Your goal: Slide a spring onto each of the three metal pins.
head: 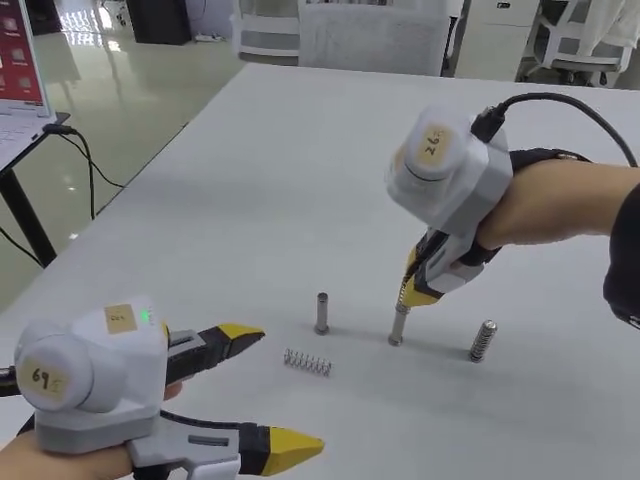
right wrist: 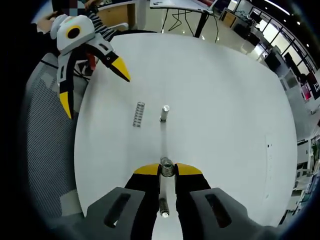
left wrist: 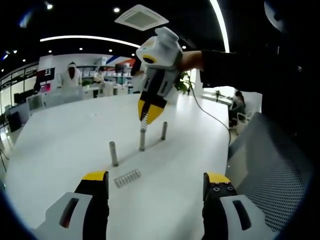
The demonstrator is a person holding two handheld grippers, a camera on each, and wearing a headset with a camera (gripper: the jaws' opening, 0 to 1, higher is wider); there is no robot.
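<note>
Feeding spring (right wrist: pixel 167 168) onto middle pin (head: pixel 398 325), right hand-held gripper (head: pixel 412 290) clamped on it just over pin top, left hand-held gripper (head: pixel 275 390) gaping. Next likely needing straight line-up, then releasing. Loose spring (head: pixel 307 362) lying on bench (head: pixel 250 180) near bare pin (head: pixel 322 312).

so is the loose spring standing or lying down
Lying down: the spring rests on its side on the table, near the bare pin.

3 pins (head: pixel 322 312) (head: pixel 398 328) (head: pixel 489 326), 3 springs (head: pixel 307 362) (head: pixel 481 345) (right wrist: pixel 167 167), 2 grippers (head: pixel 282 388) (head: pixel 410 290)
</note>
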